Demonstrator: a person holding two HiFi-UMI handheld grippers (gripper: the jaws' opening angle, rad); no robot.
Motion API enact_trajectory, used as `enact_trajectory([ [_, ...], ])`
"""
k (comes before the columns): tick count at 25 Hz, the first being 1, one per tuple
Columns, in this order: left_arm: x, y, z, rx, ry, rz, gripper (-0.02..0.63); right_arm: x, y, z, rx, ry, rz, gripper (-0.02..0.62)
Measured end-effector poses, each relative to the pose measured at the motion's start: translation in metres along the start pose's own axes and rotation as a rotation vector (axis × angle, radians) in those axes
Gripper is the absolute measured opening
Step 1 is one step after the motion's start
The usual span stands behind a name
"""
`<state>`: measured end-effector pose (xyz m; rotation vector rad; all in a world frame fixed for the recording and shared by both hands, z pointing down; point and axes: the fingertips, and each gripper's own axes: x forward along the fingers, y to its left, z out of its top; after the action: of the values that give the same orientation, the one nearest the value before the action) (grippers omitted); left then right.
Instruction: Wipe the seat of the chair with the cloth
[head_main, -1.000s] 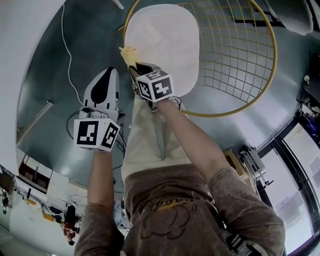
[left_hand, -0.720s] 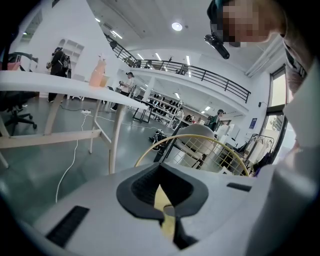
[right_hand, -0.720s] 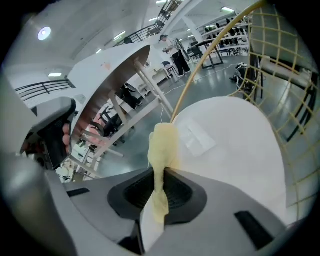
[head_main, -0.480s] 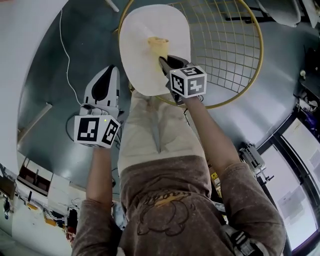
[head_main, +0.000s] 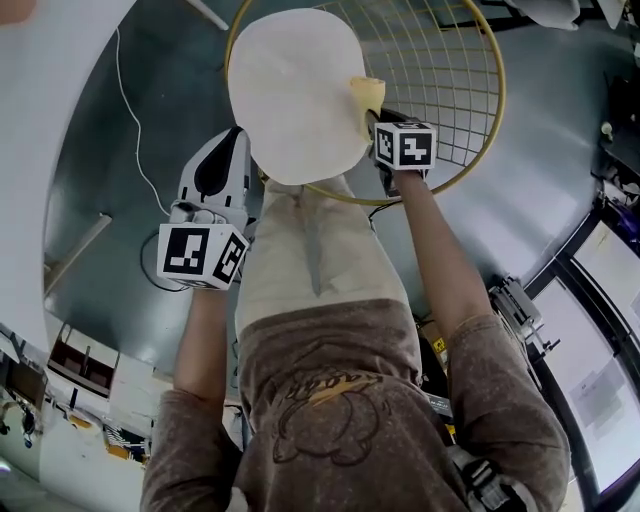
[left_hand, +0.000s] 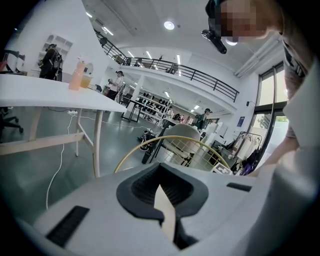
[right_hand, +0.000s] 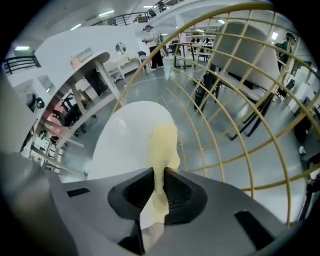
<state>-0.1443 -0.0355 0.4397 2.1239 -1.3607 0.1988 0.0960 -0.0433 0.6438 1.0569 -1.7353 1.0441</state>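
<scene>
The chair has a cream oval seat (head_main: 290, 90) inside a yellow wire frame (head_main: 450, 90). In the head view my right gripper (head_main: 378, 118) is shut on a pale yellow cloth (head_main: 367, 96) pressed at the seat's right edge. The right gripper view shows that cloth (right_hand: 162, 150) pinched between the jaws and hanging over the seat (right_hand: 125, 140). My left gripper (head_main: 222, 172) stays off the seat, to its lower left, jaws shut with nothing between them. In the left gripper view the gripper (left_hand: 165, 200) points level across the room, past the yellow frame (left_hand: 170, 147).
A white table (head_main: 40, 150) curves along the left, with a white cable (head_main: 130, 110) on the grey floor beside it. The person's legs (head_main: 310, 260) stand just below the seat. Another chair (left_hand: 182, 142) and several distant people appear in the left gripper view.
My right gripper has swept the cloth across the seat from its left edge to its right edge. The left gripper has barely moved.
</scene>
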Motion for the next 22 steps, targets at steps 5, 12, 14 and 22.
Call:
enact_trajectory([
  [5, 0.002, -0.047, -0.013, 0.013, 0.005, -0.013, 0.009, -0.009, -0.038, -0.042, 0.026, 0.069, -0.03, 0.071],
  [12, 0.004, -0.05, -0.02, 0.012, 0.022, -0.01, 0.009, 0.008, -0.041, -0.059, 0.0, 0.13, -0.018, 0.071],
  [14, 0.004, -0.049, -0.021, 0.007, 0.023, -0.008, 0.009, 0.013, -0.041, -0.062, -0.02, 0.142, -0.009, 0.07],
  [22, 0.004, -0.041, -0.021, 0.035, 0.034, 0.007, 0.009, 0.021, -0.036, -0.064, -0.025, 0.152, 0.049, 0.069],
])
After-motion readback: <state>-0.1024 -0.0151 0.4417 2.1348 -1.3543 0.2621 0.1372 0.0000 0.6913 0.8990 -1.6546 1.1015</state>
